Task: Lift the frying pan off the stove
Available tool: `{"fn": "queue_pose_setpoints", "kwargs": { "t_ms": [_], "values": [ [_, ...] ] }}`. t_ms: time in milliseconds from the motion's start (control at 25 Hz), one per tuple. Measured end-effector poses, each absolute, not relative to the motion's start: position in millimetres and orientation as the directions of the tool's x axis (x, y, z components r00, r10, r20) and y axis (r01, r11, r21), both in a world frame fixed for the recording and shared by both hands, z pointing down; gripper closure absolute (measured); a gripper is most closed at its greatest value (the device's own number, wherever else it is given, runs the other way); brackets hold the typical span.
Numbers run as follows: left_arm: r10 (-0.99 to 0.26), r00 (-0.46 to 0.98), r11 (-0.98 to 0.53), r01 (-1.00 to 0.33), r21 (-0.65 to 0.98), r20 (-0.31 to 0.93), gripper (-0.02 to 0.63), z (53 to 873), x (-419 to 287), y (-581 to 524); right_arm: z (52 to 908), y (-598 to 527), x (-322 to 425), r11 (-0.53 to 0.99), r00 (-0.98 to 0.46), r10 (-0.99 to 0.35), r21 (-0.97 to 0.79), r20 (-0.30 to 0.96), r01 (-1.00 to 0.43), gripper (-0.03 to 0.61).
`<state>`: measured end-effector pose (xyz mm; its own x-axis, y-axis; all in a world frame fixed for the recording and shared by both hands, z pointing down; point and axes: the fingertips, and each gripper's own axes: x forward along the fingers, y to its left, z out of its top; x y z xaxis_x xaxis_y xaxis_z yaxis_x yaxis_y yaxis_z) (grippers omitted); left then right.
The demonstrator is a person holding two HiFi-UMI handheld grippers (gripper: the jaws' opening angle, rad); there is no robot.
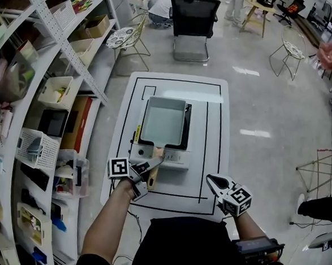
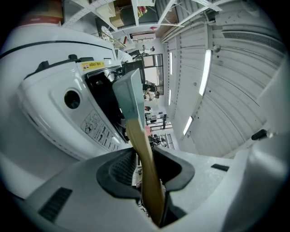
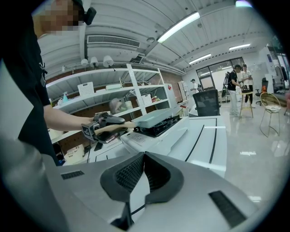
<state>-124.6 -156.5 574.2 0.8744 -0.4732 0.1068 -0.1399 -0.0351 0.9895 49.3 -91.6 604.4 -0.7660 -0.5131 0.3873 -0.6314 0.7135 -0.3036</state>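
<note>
A pale rectangular frying pan (image 1: 162, 121) sits on a white portable stove (image 1: 169, 158) on the white table (image 1: 214, 126). Its wooden handle (image 1: 154, 170) sticks out toward me. My left gripper (image 1: 150, 165) is shut on that handle. In the left gripper view the handle (image 2: 140, 149) runs between both pads up to the pan (image 2: 129, 90) beside the stove (image 2: 68, 104). My right gripper (image 1: 215, 183) hovers over the table's front right edge, shut and holding nothing. The right gripper view shows its pads (image 3: 131, 174) together, and the left gripper (image 3: 106, 127) at the pan (image 3: 154, 118).
White shelving (image 1: 39, 109) full of boxes and baskets runs along the table's left side. A black chair (image 1: 195, 19) stands beyond the far end and a wire chair (image 1: 128, 38) sits near the shelves. People stand further back.
</note>
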Motion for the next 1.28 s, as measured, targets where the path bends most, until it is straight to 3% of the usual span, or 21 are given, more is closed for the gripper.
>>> {"fn": "queue_pose_setpoints", "kwargs": {
  "t_ms": [1280],
  "values": [
    [-0.518, 0.854, -0.109, -0.133, 0.985, 0.058, 0.495, 545.8, -125.2, -152.5, 591.6, -80.1, 60.9, 0.68, -0.733, -0.555, -0.293, 0.394, -0.672, 0.554]
  ]
}}
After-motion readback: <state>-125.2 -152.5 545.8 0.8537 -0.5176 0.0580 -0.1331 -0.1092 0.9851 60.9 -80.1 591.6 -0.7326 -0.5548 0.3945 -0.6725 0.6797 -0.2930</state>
